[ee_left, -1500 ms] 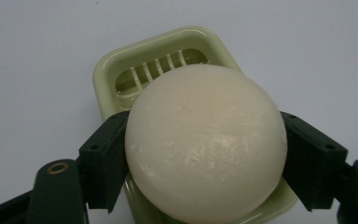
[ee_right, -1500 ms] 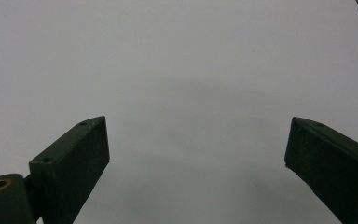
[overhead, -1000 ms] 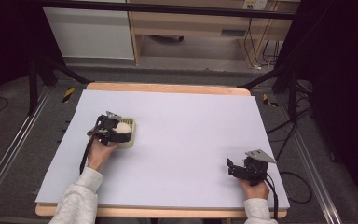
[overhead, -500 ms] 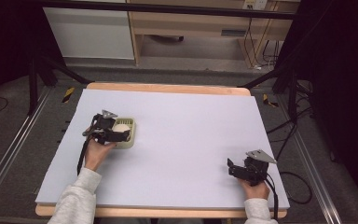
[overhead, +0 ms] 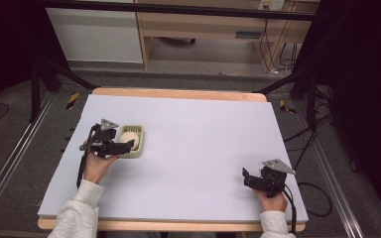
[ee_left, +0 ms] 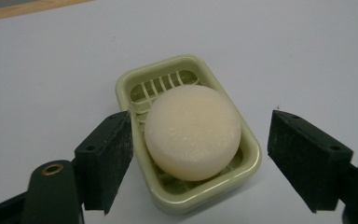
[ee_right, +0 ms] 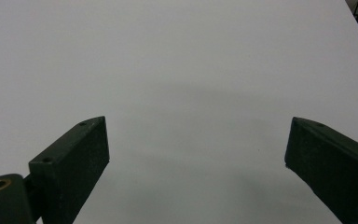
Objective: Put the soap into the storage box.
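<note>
- My left gripper (ee_left: 200,163) is spread wide around the soap (ee_left: 192,131), which sits in its green dish (ee_left: 249,163); not grasped yet.
- My right gripper (ee_right: 196,172), released, idles well right of the dish.

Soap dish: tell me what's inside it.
The green soap dish holds one round, cream-coloured soap bar. Slatted drainage ribs show at its far end; the bar covers the rest of the floor, so anything beneath it is hidden.

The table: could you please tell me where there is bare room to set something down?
The table is bare from the soap dish across to its right edge, and along the far edge. The right gripper sits at the near right corner. The crowded spot is mid-left: the left gripper, open, straddles the dish and soap.
</note>
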{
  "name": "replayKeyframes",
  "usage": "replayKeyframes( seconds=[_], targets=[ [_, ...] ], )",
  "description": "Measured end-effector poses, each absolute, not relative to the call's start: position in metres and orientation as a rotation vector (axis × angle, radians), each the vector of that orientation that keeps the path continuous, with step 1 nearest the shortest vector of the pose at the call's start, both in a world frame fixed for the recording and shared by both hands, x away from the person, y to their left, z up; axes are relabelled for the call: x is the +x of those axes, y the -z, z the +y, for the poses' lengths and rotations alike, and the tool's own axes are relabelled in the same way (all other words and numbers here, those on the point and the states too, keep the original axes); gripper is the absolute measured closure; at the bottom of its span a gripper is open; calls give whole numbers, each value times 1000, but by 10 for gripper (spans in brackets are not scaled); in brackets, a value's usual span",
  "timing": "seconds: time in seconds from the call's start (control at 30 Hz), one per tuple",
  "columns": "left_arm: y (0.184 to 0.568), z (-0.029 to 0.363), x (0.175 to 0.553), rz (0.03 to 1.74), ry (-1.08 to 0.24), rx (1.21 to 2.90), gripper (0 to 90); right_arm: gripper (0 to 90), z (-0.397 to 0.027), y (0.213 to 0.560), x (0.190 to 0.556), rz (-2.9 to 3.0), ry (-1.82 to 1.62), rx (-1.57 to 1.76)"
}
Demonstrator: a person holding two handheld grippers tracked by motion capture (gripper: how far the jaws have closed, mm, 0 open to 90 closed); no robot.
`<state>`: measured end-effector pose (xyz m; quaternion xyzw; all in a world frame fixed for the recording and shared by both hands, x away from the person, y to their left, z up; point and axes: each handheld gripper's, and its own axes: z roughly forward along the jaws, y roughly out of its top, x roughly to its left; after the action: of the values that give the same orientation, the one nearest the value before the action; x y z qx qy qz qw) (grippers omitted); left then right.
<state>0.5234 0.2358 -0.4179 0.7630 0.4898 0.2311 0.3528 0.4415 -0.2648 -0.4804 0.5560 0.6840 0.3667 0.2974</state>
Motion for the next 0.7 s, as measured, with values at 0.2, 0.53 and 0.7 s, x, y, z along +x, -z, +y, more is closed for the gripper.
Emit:
replayKeyframes(
  seconds=[0.2, 0.53, 0.7],
  targets=[
    [419, 247, 512, 1284, -622, 1911, 230, 65, -266, 480, 441, 1815, -982, 1482],
    [425, 266, 485, 1270, -681, 1826, 245, 64, -269, 479, 440, 1799, -994, 1490],
    [431, 280, 474, 1276, -692, 1799, 263, 64, -273, 477, 437, 1782, -1013, 1497]
  ],
)
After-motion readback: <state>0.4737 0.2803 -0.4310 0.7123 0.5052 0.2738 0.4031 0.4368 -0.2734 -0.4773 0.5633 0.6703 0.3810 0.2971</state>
